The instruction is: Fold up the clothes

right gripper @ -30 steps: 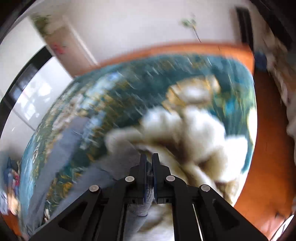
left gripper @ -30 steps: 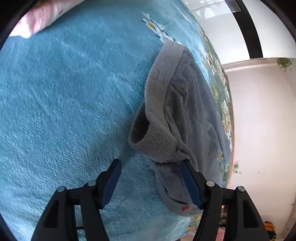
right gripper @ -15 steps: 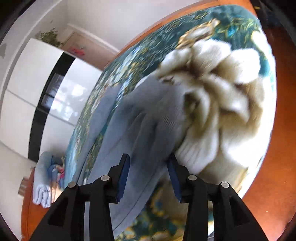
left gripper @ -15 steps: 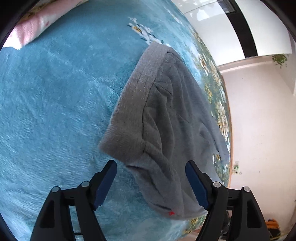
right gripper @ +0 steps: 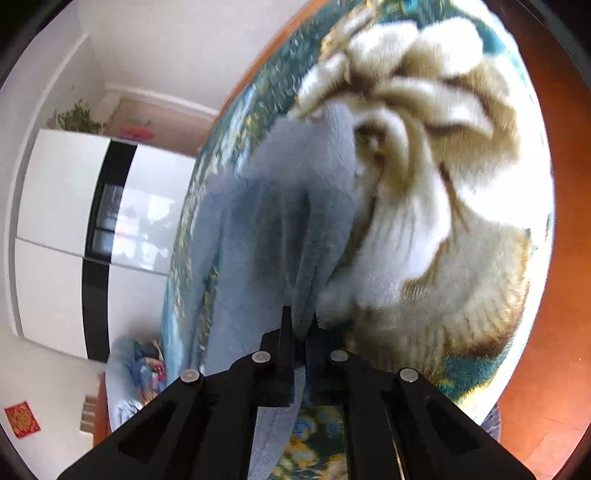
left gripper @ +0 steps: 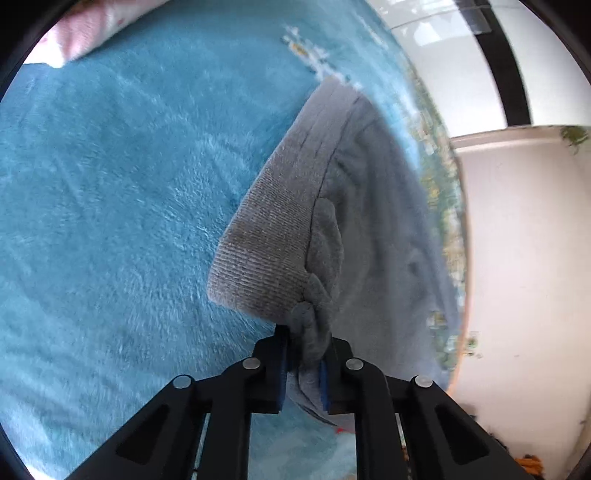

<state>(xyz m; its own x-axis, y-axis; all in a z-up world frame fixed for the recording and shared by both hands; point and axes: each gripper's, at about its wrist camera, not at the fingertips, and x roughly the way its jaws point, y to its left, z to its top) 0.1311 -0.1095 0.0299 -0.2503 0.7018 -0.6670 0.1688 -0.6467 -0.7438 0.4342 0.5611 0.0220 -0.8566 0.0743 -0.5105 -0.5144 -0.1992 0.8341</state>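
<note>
A grey knitted garment (left gripper: 354,236) lies on a teal plush blanket (left gripper: 110,206), its ribbed band (left gripper: 273,236) toward me. My left gripper (left gripper: 304,350) is shut on a bunched fold of the garment just below the ribbed band. In the right wrist view the same grey garment (right gripper: 280,221) stretches away over the flower-patterned blanket (right gripper: 443,206). My right gripper (right gripper: 300,332) is shut on its near edge, with cloth pinched between the fingers. The view is blurred.
A pink-and-white pillow or cloth (left gripper: 81,33) lies at the blanket's far left. White wardrobe doors with a black strip (right gripper: 96,236) stand behind. A pile of clothes (right gripper: 133,373) sits beyond the bed. Orange-brown floor (right gripper: 546,369) lies to the right.
Both grippers were open around the garment half a second ago and have now shut on it. The left moved in onto the fold by the ribbed band; the right closed on the near edge.
</note>
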